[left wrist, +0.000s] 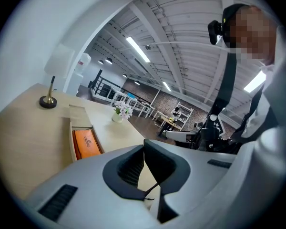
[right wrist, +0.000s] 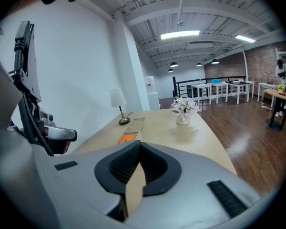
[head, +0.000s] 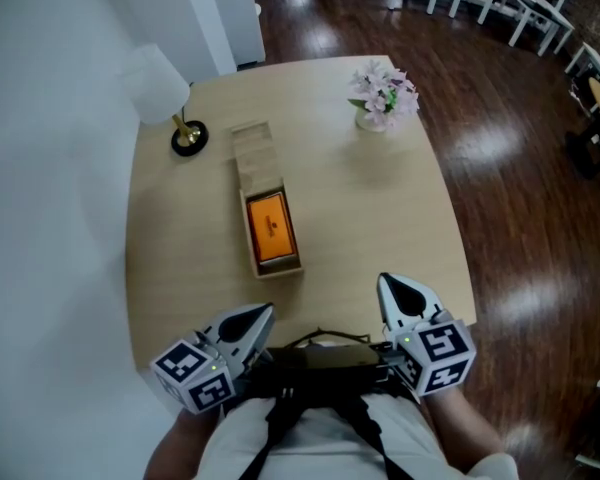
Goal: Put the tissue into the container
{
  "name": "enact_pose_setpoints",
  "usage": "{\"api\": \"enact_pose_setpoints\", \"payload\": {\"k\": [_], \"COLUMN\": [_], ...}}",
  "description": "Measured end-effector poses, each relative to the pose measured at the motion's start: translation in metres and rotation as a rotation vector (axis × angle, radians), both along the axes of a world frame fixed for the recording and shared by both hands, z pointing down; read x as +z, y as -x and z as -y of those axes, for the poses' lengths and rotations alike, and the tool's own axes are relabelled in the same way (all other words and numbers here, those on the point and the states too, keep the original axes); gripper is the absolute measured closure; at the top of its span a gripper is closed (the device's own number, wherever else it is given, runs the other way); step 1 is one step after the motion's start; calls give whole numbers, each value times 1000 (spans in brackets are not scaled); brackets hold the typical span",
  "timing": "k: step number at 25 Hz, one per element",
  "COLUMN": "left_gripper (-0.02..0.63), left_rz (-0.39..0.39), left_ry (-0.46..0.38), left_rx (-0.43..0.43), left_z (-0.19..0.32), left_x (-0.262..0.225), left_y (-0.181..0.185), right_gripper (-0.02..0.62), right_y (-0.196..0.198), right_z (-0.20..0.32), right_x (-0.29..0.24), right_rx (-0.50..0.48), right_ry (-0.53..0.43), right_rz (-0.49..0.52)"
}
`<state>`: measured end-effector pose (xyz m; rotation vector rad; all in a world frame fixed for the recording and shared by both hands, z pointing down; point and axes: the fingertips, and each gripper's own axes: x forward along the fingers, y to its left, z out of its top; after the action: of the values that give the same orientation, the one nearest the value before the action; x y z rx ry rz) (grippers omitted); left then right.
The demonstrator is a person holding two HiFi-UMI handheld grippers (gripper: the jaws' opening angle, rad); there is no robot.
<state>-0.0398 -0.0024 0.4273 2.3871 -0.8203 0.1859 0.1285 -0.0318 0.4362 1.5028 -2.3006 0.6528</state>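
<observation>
- Surface (head: 380, 228): pale wood with rounded corners. The head view is read as the clock face.
- Left gripper (head: 264, 314): over the near edge at 7 o'clock. Its fingers (left wrist: 128, 165) are clenched together with nothing between them.
- Right gripper (head: 390, 284): over the near edge at 5 o'clock. Its fingers (right wrist: 121, 167) are clenched and empty.
- Lamp (head: 158, 83): white shade on a brass base, at the 10 o'clock corner.
- Container (head: 278, 269): open wooden box, just off centre toward 8 o'clock.
- Lid (head: 252, 151): lies flat at the container's 12 o'clock end.
- Flower vase (head: 383, 98): stands at 1 o'clock.
- Tissue (head: 271, 228): orange pack lying inside the container, well apart from both grippers.
</observation>
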Motion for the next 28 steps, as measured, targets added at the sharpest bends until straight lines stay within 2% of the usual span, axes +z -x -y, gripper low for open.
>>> {"api": "enact_pose_setpoints", "payload": {"k": [13, 28], "left_gripper": [606, 606], "left_rz": [10, 8], "left_ry": [33, 40], "left_rx": [7, -10], "left_z": [2, 2], "left_x": [4, 4], "left_y": [2, 7], "right_gripper": [595, 595], "right_y": [8, 28], "right_z": [3, 0], "right_x": [1, 2], "right_rx": [-41, -133], "right_ry": [49, 43], "right_rz": [54, -17]}}
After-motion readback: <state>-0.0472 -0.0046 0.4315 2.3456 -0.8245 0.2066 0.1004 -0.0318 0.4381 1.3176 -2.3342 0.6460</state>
